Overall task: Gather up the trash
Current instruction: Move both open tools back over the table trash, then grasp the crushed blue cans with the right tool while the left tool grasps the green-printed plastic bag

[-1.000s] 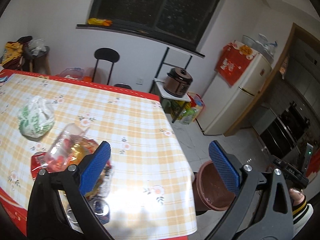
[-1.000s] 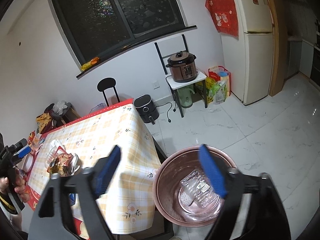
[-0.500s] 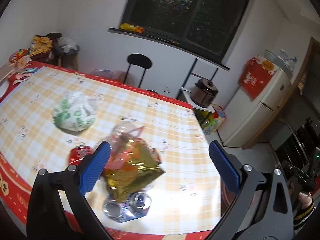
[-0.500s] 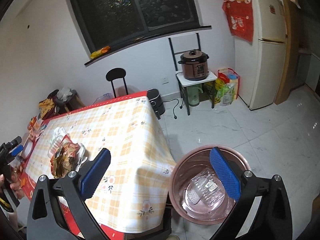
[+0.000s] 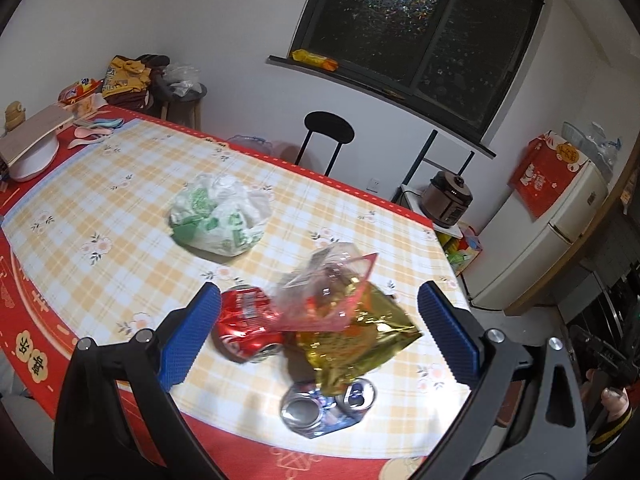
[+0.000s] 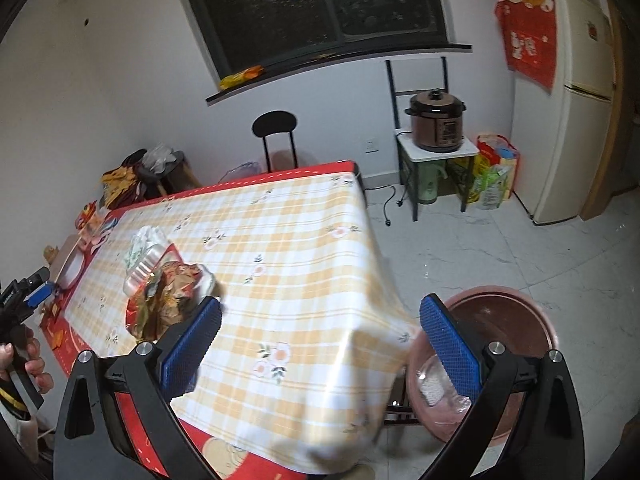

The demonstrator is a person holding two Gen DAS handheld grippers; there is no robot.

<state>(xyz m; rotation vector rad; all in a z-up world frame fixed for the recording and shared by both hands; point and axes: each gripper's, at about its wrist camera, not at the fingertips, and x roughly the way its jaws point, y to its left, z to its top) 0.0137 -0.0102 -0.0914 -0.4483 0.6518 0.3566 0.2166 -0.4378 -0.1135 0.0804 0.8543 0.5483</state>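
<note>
The left gripper [image 5: 318, 334] hangs above a table [image 5: 132, 216] spread with a yellow checked cloth; its jaws stand wide apart, pressing on nothing; between the blue pads [image 5: 188, 338], lower down on the cloth, lies a small heap of trash; a crushed red can [image 5: 244, 322] sits nearest the left pad; a clear pink wrapper [image 5: 332, 284] leans over a gold foil bag [image 5: 356, 340]; a flattened silver can [image 5: 328, 402] lies under the bag's near edge; a crumpled white-and-green bag [image 5: 220, 214] rests well apart, toward the middle of the table.

The right gripper [image 6: 320, 340] hovers over the table's near corner, jaws spread fully, having just finished widening; nothing sits between them, and nothing is touched; a brown bin [image 6: 500, 356] stands on the floor just beside that corner, behind the right pad, with a clear plastic container [image 6: 434, 386] inside; the heap [image 6: 168, 296] shows at the table's left side, past the left pad.
</note>
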